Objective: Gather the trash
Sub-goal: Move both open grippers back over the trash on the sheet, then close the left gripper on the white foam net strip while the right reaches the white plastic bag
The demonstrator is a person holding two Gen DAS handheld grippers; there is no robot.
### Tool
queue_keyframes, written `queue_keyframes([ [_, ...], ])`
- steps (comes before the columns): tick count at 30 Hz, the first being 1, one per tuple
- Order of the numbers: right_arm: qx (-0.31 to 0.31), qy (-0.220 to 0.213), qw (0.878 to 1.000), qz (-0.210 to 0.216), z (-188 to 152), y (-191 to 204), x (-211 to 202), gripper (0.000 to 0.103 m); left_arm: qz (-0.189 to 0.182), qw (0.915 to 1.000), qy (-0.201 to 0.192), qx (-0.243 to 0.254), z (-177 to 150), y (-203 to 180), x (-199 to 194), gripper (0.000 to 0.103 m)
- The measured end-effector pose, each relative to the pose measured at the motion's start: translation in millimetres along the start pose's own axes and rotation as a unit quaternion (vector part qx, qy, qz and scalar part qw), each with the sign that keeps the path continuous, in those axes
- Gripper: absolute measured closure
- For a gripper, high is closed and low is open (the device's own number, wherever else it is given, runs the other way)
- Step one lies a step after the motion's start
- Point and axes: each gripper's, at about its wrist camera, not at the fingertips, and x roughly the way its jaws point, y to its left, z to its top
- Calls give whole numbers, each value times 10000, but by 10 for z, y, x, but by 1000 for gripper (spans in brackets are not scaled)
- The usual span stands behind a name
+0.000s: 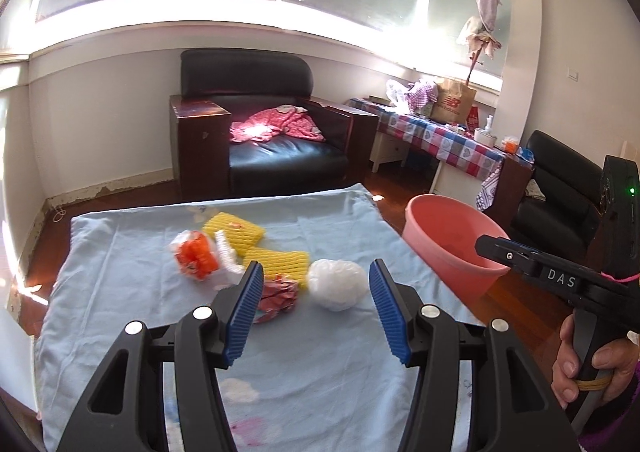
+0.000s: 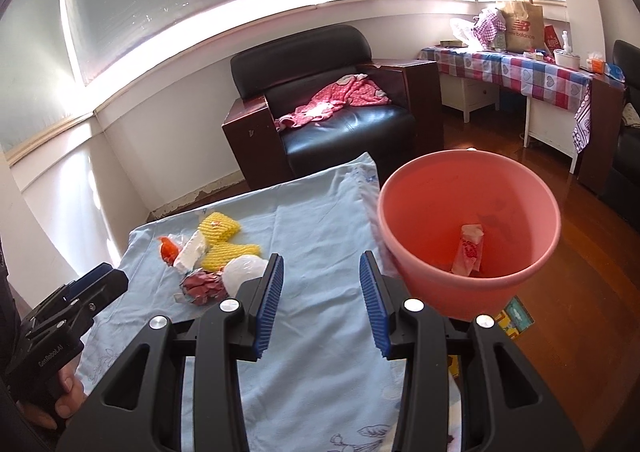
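Note:
Trash lies on a light blue cloth point(image 1: 132, 284): a white crumpled ball point(image 1: 338, 284), a red crumpled wrapper point(image 1: 278, 294), two yellow foam nets point(image 1: 234, 230), an orange-and-clear wrapper point(image 1: 196, 258) and a white foam piece point(image 1: 228, 252). My left gripper point(image 1: 316, 272) hovers open just short of the red wrapper and white ball, nothing between its fingers. My right gripper point(image 2: 321, 266) stands open and empty over the cloth, left of the pink bucket point(image 2: 532, 284), which holds a wrapper point(image 2: 468, 250). The same trash pile point(image 2: 212, 248) shows in the right wrist view.
The pink bucket point(image 1: 420, 228) stands off the cloth's right edge on a wooden floor point(image 2: 580, 292). Behind are a black armchair point(image 1: 260, 124) with a pink garment point(image 1: 272, 126) and a checked-cloth table point(image 1: 440, 136) with bags. A hand point(image 1: 580, 364) holds the right gripper's handle.

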Motion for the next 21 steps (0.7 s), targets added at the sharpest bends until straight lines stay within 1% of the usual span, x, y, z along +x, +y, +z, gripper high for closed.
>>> queue_keyframes([
  [4,-118,91,9998,94,-61,137,74,63,219,9997,12,-77,-103,208,-70,49],
  [13,-275,433,9981,333,-218,360,323,63,646,9965,305,-444,-254,660,-8,49],
  [16,-299,507,9975,390,-250,397,387,63,663,9951,379,-627,-254,790,43,49],
  [19,-307,533,9972,420,-263,417,423,63,532,9938,481,-846,-215,856,141,49],
  [21,-297,550,9971,438,-265,410,447,63,448,9936,528,-892,-198,855,200,51],
])
